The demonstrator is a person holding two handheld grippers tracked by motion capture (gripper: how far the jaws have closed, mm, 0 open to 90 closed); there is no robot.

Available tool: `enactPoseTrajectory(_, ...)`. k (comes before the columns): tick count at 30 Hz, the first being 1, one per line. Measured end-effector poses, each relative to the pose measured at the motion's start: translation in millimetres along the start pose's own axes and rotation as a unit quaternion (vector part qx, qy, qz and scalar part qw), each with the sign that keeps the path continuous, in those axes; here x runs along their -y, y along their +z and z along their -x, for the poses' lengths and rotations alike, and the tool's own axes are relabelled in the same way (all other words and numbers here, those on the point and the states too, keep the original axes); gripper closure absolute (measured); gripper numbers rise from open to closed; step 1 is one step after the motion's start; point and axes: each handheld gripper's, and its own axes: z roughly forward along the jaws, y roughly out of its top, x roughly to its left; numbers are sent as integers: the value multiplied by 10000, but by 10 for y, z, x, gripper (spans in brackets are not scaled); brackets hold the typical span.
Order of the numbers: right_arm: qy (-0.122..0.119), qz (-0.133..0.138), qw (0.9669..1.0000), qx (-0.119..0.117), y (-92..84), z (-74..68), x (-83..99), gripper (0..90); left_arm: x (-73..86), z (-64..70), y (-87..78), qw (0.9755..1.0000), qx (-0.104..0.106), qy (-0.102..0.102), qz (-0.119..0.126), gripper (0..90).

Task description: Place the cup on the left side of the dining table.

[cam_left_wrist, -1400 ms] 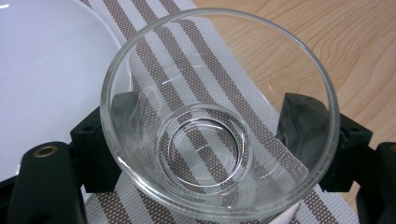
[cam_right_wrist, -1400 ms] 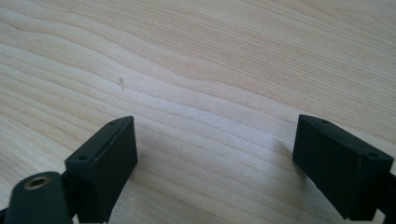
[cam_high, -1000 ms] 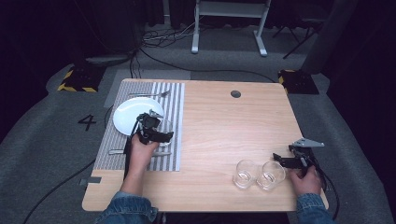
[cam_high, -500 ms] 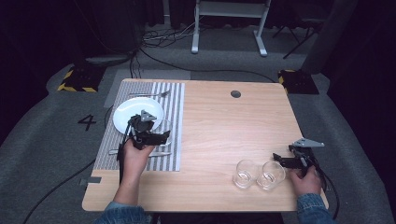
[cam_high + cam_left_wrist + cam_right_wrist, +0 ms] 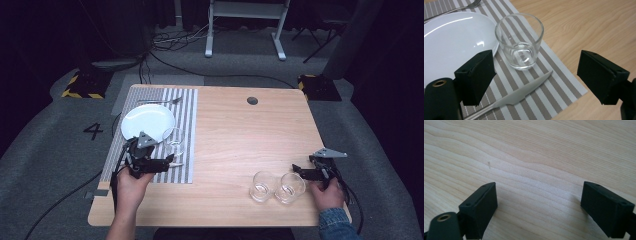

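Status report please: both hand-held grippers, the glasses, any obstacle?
Left hand-held gripper open, glass ahead on placemat. Right hand-held gripper open, empty. Knife below jaws.

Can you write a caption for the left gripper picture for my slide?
Open tongs point at an empty glass standing on a striped placemat, between a white plate and a knife.

Dim room, grey carpet [image 5: 45, 150] with cables [image 5: 165, 42], white metal stand [image 5: 245, 25] behind wooden table [image 5: 240, 135].
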Motion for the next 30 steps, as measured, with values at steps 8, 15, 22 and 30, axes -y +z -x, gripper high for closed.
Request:
enactPoseTrajectory(8,0,0,10000,-1,0,0,0,138,234,-21,-223,9996,45,-243,138,148)
enactPoseTrajectory(15,-3,3,10000,-4,2,1,-1,138,448,-50,-383,9995,-45,-308,29,147)
enactPoseTrajectory(22,-3,0,10000,-7,1,1,-1,138,625,-54,-505,9992,-223,-314,-145,144)
enactPoseTrajectory(30,-4,2,10000,-5,2,1,-1,138,855,-122,-520,9965,-466,-493,-483,107)
